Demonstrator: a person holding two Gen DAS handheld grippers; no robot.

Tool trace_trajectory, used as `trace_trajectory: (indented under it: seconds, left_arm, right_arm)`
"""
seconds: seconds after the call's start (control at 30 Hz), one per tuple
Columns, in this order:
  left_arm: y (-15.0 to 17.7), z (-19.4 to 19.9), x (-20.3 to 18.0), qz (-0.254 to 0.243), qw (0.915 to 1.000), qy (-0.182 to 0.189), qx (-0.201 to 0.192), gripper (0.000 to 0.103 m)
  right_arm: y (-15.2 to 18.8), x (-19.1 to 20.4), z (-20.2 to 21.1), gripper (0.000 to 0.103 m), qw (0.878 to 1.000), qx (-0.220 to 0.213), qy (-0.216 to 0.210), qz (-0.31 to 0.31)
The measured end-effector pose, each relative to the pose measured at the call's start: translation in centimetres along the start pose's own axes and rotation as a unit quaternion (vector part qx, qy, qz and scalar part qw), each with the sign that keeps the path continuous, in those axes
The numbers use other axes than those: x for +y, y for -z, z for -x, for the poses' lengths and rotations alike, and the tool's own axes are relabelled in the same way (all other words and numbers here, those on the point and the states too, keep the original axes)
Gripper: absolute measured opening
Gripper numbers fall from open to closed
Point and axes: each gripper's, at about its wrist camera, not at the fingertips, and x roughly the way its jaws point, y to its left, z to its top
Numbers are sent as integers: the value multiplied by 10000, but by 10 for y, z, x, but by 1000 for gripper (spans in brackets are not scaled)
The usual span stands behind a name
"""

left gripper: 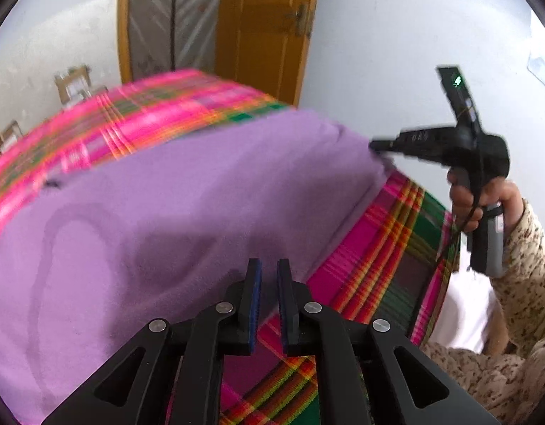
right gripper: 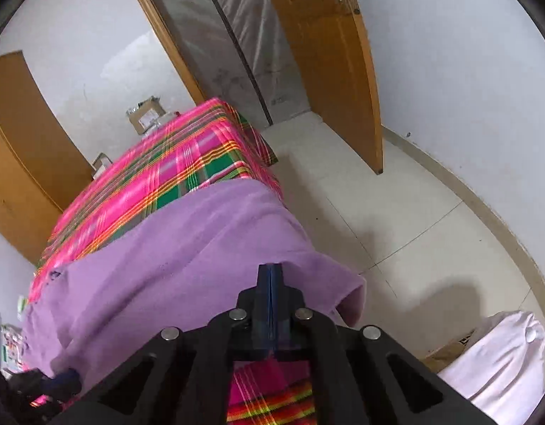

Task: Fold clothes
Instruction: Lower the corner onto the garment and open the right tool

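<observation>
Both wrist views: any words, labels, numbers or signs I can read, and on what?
No text reads clearly.
Right gripper: pale marks on its black body, too blurred to read.
Cardboard boxes: labels too small to read.
Purple garment and plaid cloth: no text shows.

The far stretch of the pink-and-green plaid cloth (left gripper: 131, 120) is smeared by motion blur in the left wrist view, its stripes unreadable. The lilac fleece garment (left gripper: 166, 212) runs off the left and bottom edges there, so its full shape cannot be told. In the right wrist view, a white bag-like bundle (right gripper: 502, 354) is cut by the lower right rim; small cardboard boxes (right gripper: 147, 115) sit half hidden behind the cloth.
</observation>
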Motion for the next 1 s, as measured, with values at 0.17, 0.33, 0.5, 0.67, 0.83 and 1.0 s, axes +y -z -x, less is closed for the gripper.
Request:
trace_trajectory:
  seconds: [0.17,0.33,0.5,0.67,0.83,1.0]
  left_arm:
    - [2,-5,0,9,9999,99,128,9]
    - [2,-4,-4,-39,9999,74,95,9]
    - [-3,1,1,69,9999,-132,21,12]
    - [-3,-5,9,258,9994,-157,153,14]
    - [-1,-5,8,188,9996,-126,141,14]
    - [1,-5,9,230,9996,-95,106,14]
  right_arm:
    - [1,-14,13,0,9996,-191,178,-68]
    - [6,11,19,2,9988,-138,-352,320]
    - [6,34,-1,49,9959,262,-637,587]
    - [11,36,-9,47,9966,336,-627,407]
    - [22,56,-9,21,9936,182,235,1092]
    - [27,60,-10,3,9912,92,574,1187]
